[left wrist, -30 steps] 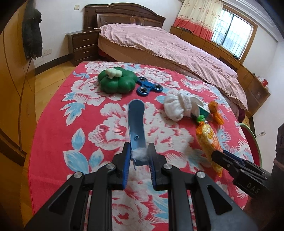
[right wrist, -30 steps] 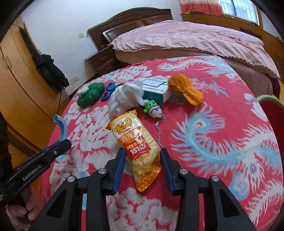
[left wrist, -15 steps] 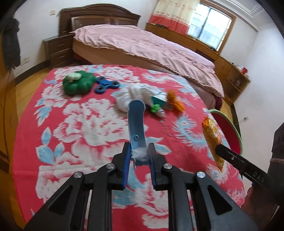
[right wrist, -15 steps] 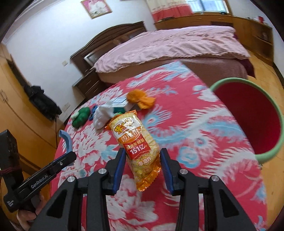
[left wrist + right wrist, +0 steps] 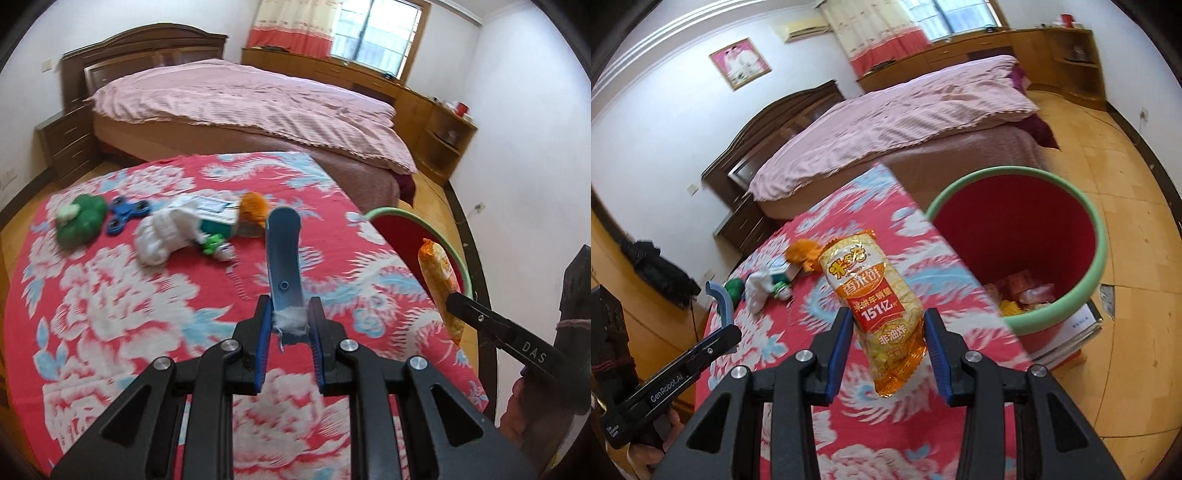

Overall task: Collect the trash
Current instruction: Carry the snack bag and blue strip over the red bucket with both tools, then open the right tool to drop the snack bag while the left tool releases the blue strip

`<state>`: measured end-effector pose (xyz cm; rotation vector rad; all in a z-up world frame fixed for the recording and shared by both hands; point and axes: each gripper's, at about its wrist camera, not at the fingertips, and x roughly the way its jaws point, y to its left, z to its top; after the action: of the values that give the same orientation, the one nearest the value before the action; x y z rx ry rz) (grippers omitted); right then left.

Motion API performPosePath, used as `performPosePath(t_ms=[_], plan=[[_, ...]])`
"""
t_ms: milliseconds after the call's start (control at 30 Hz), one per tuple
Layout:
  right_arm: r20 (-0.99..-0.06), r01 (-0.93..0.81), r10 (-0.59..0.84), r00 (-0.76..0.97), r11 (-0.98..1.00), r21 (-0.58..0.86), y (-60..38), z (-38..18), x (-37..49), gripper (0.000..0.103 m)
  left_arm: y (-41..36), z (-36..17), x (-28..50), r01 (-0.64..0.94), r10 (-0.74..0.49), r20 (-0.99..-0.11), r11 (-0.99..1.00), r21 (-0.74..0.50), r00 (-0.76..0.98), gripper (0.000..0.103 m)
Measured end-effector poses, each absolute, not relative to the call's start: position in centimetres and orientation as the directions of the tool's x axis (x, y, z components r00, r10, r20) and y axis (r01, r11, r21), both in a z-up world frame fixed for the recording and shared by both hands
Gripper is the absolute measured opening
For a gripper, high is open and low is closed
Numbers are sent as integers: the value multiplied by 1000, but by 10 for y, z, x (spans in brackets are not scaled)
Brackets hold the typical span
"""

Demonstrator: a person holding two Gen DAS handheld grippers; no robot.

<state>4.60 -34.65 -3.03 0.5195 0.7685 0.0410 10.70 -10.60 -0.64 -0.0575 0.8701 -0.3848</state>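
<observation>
My right gripper (image 5: 888,332) is shut on a yellow-orange snack packet (image 5: 875,295) and holds it in the air above the table's right edge, beside a red bin with a green rim (image 5: 1097,236) that holds several wrappers. The packet (image 5: 439,280) and the bin (image 5: 406,236) also show in the left wrist view. My left gripper (image 5: 290,325) is shut on a blue curved plastic piece (image 5: 282,258) with white fluff at its base, above the floral tablecloth (image 5: 129,302).
On the table lie a white sock (image 5: 162,236), a teal box (image 5: 218,221), an orange crumpled item (image 5: 253,208), a small green toy (image 5: 216,249), a blue spinner (image 5: 129,214) and a green pumpkin toy (image 5: 79,221). A bed (image 5: 240,107) stands behind.
My right gripper has carried the snack packet up off the table and to the right, beside the bin. The left gripper has swung right with the blue piece still in it.
</observation>
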Motion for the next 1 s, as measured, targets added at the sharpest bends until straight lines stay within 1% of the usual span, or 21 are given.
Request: performPosePath(t_ms=[500,833,1000], plan=[[-667,290,120,735,834,469,-424,-49,63,43,-205,-20,145,456,-440,-766,863,-217,468,19],[-692,362,82,717,804,471,-465,-72,84,46,-260,-34,166,522,-468,-781,825,-218,414,19],[-683,374,73,727,792,483,-477,-76,85,46,-275,-40,173,538,-473,-785,814,-216,400,19]])
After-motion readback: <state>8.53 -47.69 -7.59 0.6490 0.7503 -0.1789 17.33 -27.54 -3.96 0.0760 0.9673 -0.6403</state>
